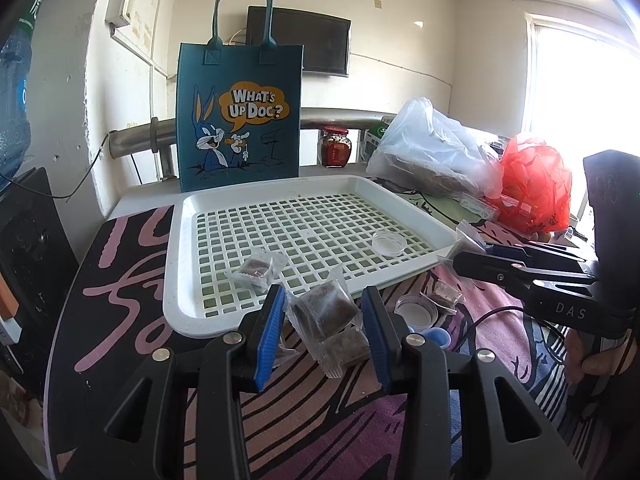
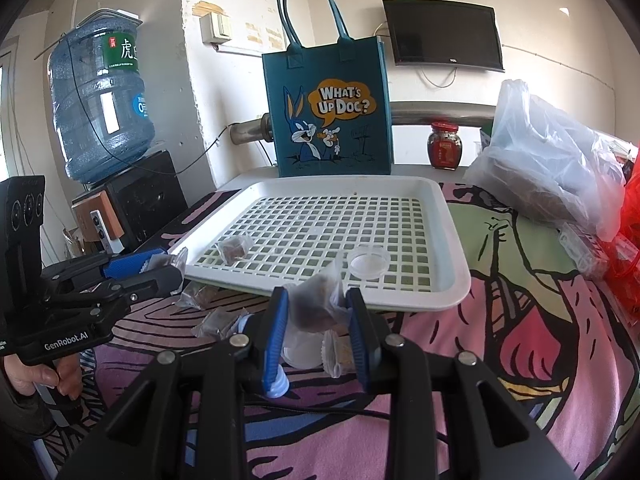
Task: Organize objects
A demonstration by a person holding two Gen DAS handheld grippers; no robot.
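- Blue pads of the left claw (image 1: 324, 320) pinch a clear-wrapped brown cube, the left sweet (image 1: 323, 312), lifted off the bed, likely so it can be carried over.
- Right claw (image 2: 316, 316) is clamped tight on the right sweet (image 2: 314, 306), also held up.
- Just ahead of both claws lies the white tray (image 2: 456, 276), holding one sweet (image 2: 233, 249) and a clear lid (image 2: 368, 263).
- Below the claws, more sweets (image 2: 218, 322) wait on the blanket (image 2: 520, 320).
- Beyond the tray stands a teal bag (image 2: 326, 112).
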